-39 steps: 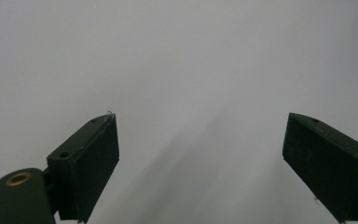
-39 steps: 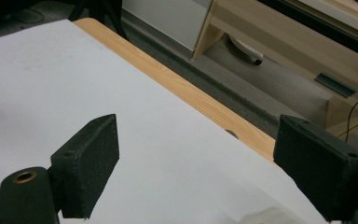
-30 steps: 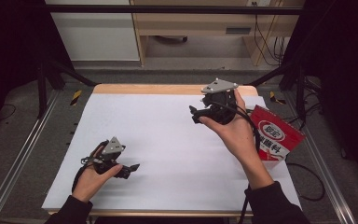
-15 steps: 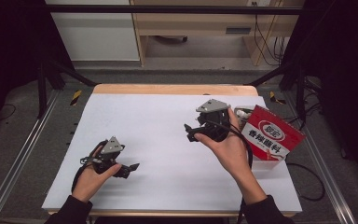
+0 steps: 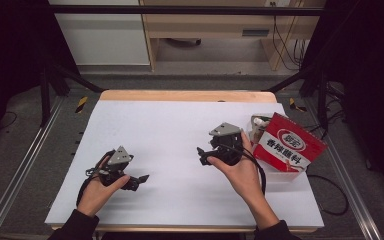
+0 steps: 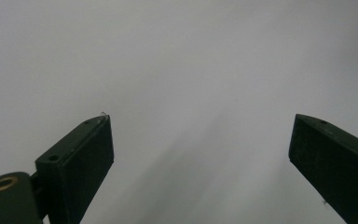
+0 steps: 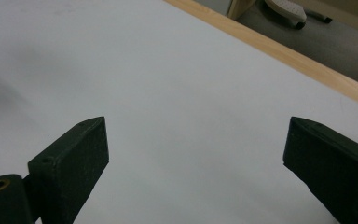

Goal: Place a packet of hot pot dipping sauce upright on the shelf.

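Left gripper [image 5: 141,179]: jaws apart, nothing between them, low over the white sheet [image 5: 180,130] at its near left.
Right gripper [image 5: 203,156]: jaws have just been opening and stand wide, holding nothing, just left of the red bag [image 5: 291,145].
High view: both hands, the bag at the sheet's right edge.
Right gripper view: the wooden table edge [image 7: 279,53], floor beyond.

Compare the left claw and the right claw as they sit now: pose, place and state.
The left claw lies low near the table's near edge, pointing toward the table's right side; the right claw is farther up the table, pointing toward its left side. The right claw sits beside the red snack bag; the left claw has bare white surface around it. Both are open with nothing between their jaws, each in one hand.
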The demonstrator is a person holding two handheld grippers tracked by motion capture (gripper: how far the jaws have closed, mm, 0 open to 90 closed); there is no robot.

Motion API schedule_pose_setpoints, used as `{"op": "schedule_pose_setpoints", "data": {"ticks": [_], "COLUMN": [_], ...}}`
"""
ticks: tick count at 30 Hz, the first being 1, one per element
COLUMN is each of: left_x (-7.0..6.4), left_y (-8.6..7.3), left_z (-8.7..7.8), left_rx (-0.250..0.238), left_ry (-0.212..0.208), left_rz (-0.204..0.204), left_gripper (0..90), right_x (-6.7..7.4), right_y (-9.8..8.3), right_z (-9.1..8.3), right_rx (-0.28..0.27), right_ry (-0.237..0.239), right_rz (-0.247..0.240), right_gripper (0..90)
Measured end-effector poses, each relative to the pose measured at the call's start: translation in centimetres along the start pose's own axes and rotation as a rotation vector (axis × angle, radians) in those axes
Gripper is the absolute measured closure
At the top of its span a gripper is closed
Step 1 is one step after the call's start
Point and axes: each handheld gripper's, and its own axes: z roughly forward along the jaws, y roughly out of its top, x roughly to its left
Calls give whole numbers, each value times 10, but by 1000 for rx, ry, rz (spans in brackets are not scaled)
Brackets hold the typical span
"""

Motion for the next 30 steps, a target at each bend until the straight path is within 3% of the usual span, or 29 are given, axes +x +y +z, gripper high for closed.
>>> {"op": "schedule_pose_setpoints", "data": {"ticks": [8, 20, 30], "left_x": [0, 0, 4], "left_y": [0, 0, -2], "left_z": [0, -1, -3], "left_rx": [0, -3, -9], "left_ry": [4, 11, 20], "left_rz": [0, -4, -15], "left_gripper": [65, 63, 63], "right_x": [4, 11, 11], "right_y": [-21, -41, -56], "right_z": [16, 43, 57], "right_rx": [15, 76, 88], "right_ry": [3, -15, -10], "right_rz": [44, 78, 118], "right_gripper": [70, 69, 75]}}
